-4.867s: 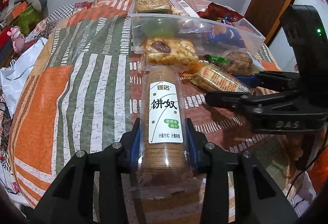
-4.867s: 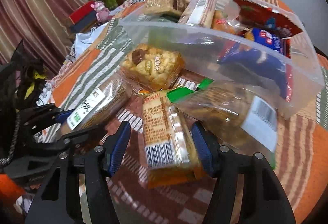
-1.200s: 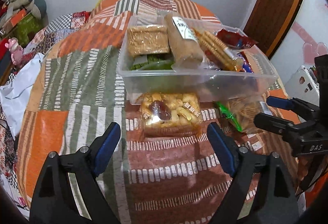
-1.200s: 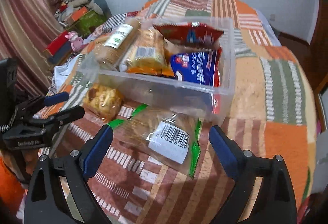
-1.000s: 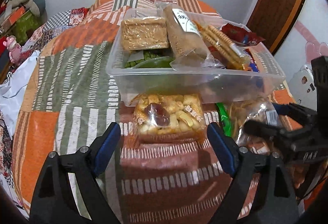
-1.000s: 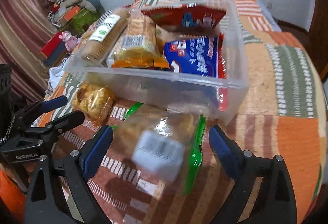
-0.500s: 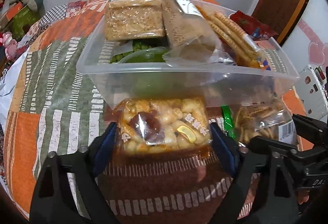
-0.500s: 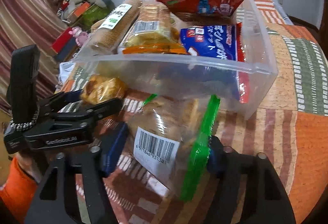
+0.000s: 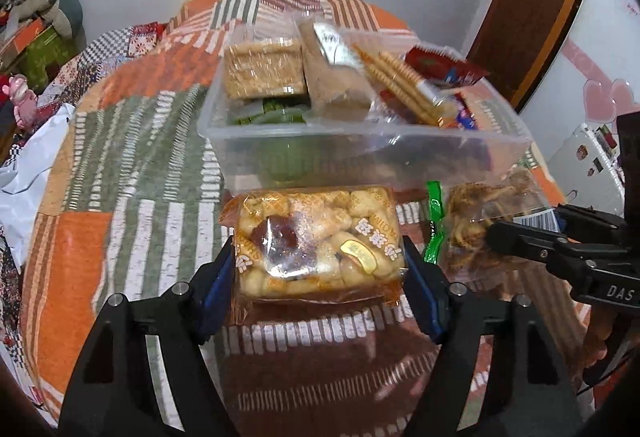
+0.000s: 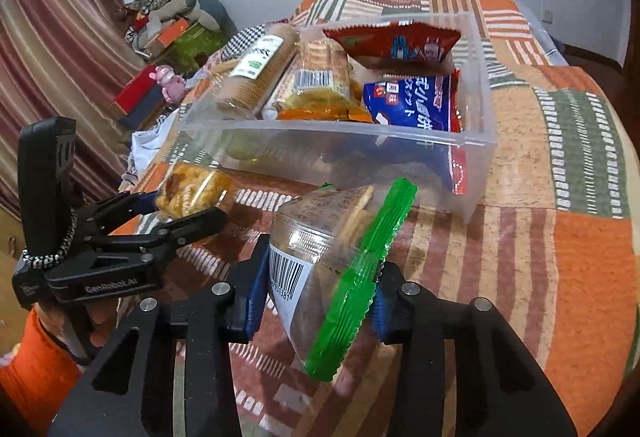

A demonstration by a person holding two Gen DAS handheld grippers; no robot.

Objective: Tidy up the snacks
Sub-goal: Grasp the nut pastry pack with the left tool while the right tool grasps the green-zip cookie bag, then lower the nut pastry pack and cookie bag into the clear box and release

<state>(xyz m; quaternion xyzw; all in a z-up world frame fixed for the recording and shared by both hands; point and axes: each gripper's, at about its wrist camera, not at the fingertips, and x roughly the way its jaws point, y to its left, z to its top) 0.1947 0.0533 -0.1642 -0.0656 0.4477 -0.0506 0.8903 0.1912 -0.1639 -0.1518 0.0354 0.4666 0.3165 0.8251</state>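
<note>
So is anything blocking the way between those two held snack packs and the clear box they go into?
Only the clear box's near wall; its top is open. The left gripper holds the peanut snack pack, the right gripper the green-edged bag, both just before that wall. Inside, packs already fill much of the box.

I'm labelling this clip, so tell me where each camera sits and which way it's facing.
Left wrist: on the left gripper, facing down at the pastry pack in its jaws; behind, the clear bin.
Right wrist: on the right gripper, facing down at the green-edged bag in its jaws; an orange sleeve shows.
Shared: bin, both packs, each other's gripper.
</note>
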